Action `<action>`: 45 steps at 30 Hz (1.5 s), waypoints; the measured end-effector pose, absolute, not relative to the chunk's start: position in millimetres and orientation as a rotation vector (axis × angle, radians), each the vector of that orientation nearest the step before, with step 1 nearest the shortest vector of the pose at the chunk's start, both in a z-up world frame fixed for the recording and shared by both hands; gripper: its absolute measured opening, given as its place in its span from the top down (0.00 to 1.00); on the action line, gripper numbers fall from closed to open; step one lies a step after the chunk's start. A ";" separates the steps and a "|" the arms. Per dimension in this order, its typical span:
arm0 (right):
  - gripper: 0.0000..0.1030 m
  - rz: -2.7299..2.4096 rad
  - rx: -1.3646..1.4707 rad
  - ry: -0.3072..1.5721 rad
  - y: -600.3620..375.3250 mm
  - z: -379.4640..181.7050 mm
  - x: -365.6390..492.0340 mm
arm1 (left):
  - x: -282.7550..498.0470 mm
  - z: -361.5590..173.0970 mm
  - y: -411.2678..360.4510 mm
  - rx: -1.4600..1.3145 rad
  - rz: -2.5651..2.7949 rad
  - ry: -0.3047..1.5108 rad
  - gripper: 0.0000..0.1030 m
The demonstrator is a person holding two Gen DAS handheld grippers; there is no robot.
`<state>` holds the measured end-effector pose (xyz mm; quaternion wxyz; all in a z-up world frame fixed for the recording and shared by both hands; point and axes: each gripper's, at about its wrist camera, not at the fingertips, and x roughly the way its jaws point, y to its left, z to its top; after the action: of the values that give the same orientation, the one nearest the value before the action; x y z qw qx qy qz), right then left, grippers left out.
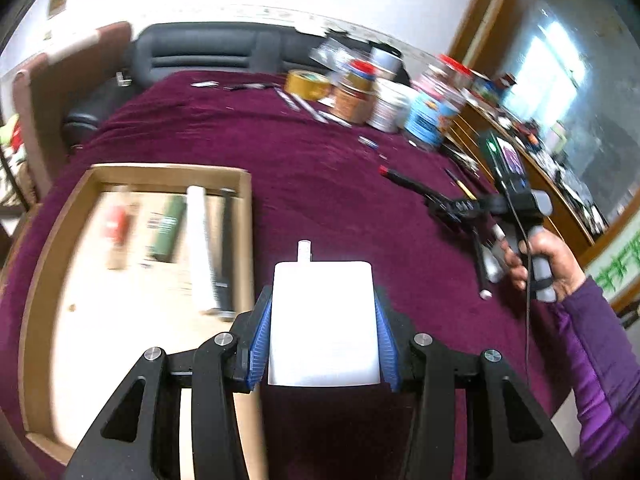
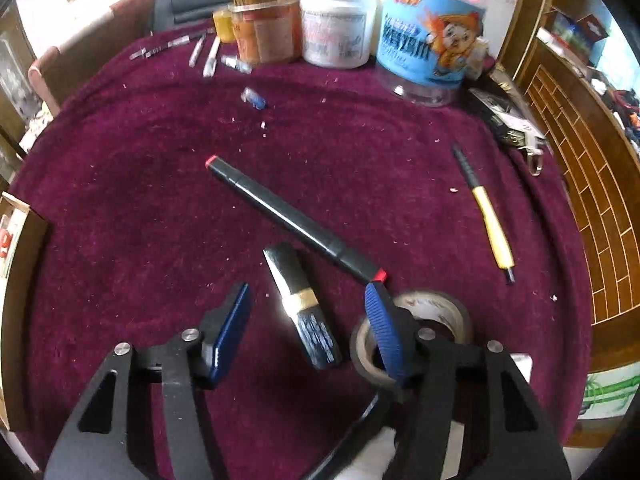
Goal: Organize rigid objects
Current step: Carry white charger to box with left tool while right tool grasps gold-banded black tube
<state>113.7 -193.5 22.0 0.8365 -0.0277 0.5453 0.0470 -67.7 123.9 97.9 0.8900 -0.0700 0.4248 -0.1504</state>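
Note:
My left gripper [image 1: 323, 300] is shut on a flat white rectangular block [image 1: 323, 320] with a small nub on top, both blue pads pressing its sides. It hangs above the maroon cloth, just right of a cardboard tray [image 1: 44, 264] that holds several blurred items. My right gripper [image 2: 306, 292] points down at the cloth and stands open around a short black tool with a tan band [image 2: 298, 284]; neither pad touches it. A black marker with red ends [image 2: 292, 216] lies just beyond. The left wrist view shows a hand [image 1: 548, 256] carrying the right gripper [image 1: 448, 206].
A tape roll [image 2: 444, 312] lies under the right finger. A yellow and black pen [image 2: 490, 224] lies to the right. Jars [image 2: 428, 40] and tubs [image 2: 338, 28] line the far edge, with small pens [image 2: 210, 58] nearby. A wooden cabinet [image 2: 580, 200] borders the right side.

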 end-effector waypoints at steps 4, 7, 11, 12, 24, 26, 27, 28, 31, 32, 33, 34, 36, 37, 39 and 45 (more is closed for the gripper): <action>0.63 0.043 -0.139 1.158 -184.9 19.9 112.2 | -65.5 99.9 161.1 -0.176 -0.234 0.860 0.61; 0.85 0.031 -0.074 1.147 -194.0 26.5 106.5 | -63.1 97.3 186.2 -0.198 -0.179 0.861 0.61; 0.85 0.026 0.031 1.100 -206.5 46.0 91.3 | -60.6 91.9 214.9 -0.201 -0.104 0.875 0.61; 0.85 0.044 0.066 1.089 -207.0 52.8 86.0 | -58.0 89.0 221.9 -0.197 -0.082 0.881 0.61; 0.85 0.369 0.189 1.078 -83.3 89.6 39.4 | -1.5 29.7 271.3 -0.114 0.061 1.064 0.61; 0.85 0.425 0.187 1.092 -53.4 88.6 36.7 | 5.1 23.9 272.0 -0.112 0.055 1.091 0.61; 0.85 0.446 0.183 1.098 -40.4 87.3 34.9 | 7.8 22.1 271.3 -0.101 0.059 1.097 0.61; 0.85 0.466 0.175 1.102 -26.3 85.8 32.2 | 10.6 21.1 269.9 -0.082 0.064 1.102 0.61; 0.85 0.519 0.148 1.123 14.6 79.4 27.4 | 15.6 20.9 271.9 -0.084 0.054 1.099 0.61; 0.85 0.534 0.141 1.134 28.4 76.2 28.1 | 17.7 20.5 273.7 -0.088 0.058 1.096 0.61; 0.85 0.546 0.134 1.141 40.4 73.7 28.1 | 20.1 21.0 276.9 -0.095 0.062 1.095 0.61; 0.85 0.561 0.127 1.148 52.8 71.2 28.5 | 22.4 21.3 277.1 -0.103 0.065 1.095 0.61; 0.85 0.580 0.126 1.160 67.0 66.7 31.7 | 25.8 24.5 279.2 -0.115 0.060 1.080 0.61; 0.85 0.589 0.127 1.167 75.2 64.3 33.5 | 26.5 24.6 280.1 -0.121 0.053 1.081 0.61; 0.85 0.607 0.126 1.181 90.3 59.3 36.5 | 25.3 25.3 282.7 -0.139 0.045 1.072 0.60; 0.85 0.643 0.115 1.221 125.8 44.7 36.8 | 2.2 57.9 293.0 -0.177 0.012 0.968 0.58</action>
<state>36.8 125.8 44.7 0.7696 0.0529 0.5630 0.2964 2.2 293.0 57.9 0.8813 -0.0850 0.4649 0.0058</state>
